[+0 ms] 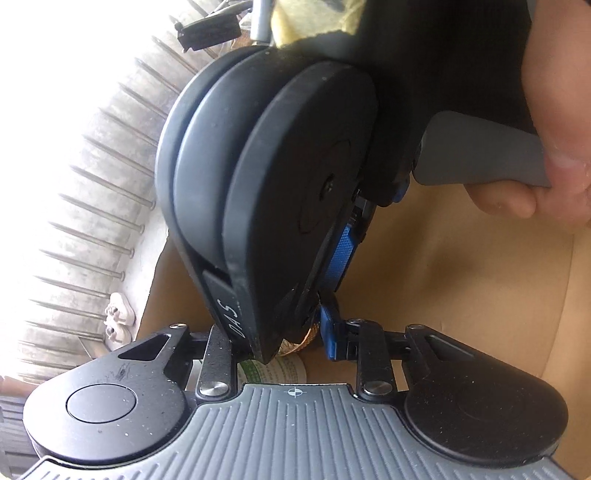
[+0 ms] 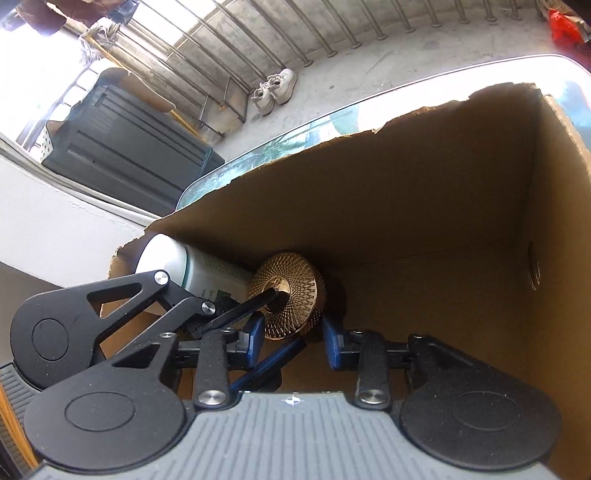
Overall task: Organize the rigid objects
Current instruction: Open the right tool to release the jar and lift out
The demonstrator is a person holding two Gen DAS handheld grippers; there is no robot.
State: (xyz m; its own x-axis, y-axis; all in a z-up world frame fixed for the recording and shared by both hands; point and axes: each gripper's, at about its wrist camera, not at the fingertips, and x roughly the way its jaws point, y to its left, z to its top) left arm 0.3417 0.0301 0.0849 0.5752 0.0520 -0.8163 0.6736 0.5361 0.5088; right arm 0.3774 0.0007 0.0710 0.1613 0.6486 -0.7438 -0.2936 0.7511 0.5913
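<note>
Both grippers are inside a cardboard box (image 2: 424, 206). In the right wrist view a gold patterned disc-shaped object (image 2: 291, 295) stands on edge at the box bottom, beside a white cylindrical bottle (image 2: 192, 269) with green print that lies on its side. My right gripper (image 2: 291, 341) is open, its blue fingertips either side of the gold object's lower edge. My left gripper (image 2: 243, 332) reaches in from the left beside the bottle. In the left wrist view the right gripper's black body (image 1: 280, 192) fills the middle and hides the left gripper's gap; a bit of gold object (image 1: 299, 341) and bottle (image 1: 280, 371) shows.
The box stands on a glass-topped table (image 2: 280, 144). Beyond it are a concrete floor, a metal railing (image 2: 295, 33), a pair of white shoes (image 2: 273, 90) and a dark cabinet (image 2: 122, 147). A person's hand (image 1: 554, 155) grips the right gripper's grey handle.
</note>
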